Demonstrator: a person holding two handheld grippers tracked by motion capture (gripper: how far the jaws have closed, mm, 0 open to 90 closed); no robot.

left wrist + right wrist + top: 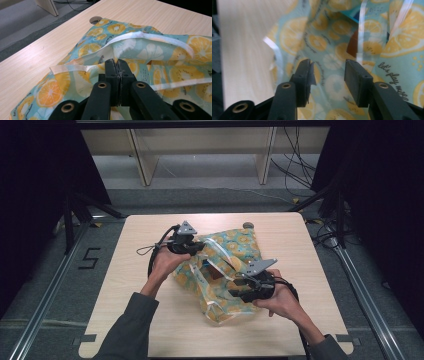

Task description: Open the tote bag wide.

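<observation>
Fabric of the fruit-print bag (150, 53) sits pinched in the clenched left gripper (116, 65); the right gripper (327, 75) gapes released just above it.

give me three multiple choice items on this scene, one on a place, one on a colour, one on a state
1. Where does the fruit-print bag lie?
A. on the wooden table
B. on the floor
C. on a shelf

2. What is the ground colour of the bag's print?
A. red
B. light teal
C. black

3. How do the jaws of the left gripper stand?
A. wide open above the bag
B. shut on the bag's edge
C. shut on a cable

Answers:
1 A, the high view shows the bag spread on the tabletop between both hands.
2 B, the left gripper view shows yellow and orange citrus slices on light teal.
3 B, in the left gripper view the two jaws meet with a thin layer of the bag pinched between them, while the right gripper has a clear gap between its jaws.
</observation>
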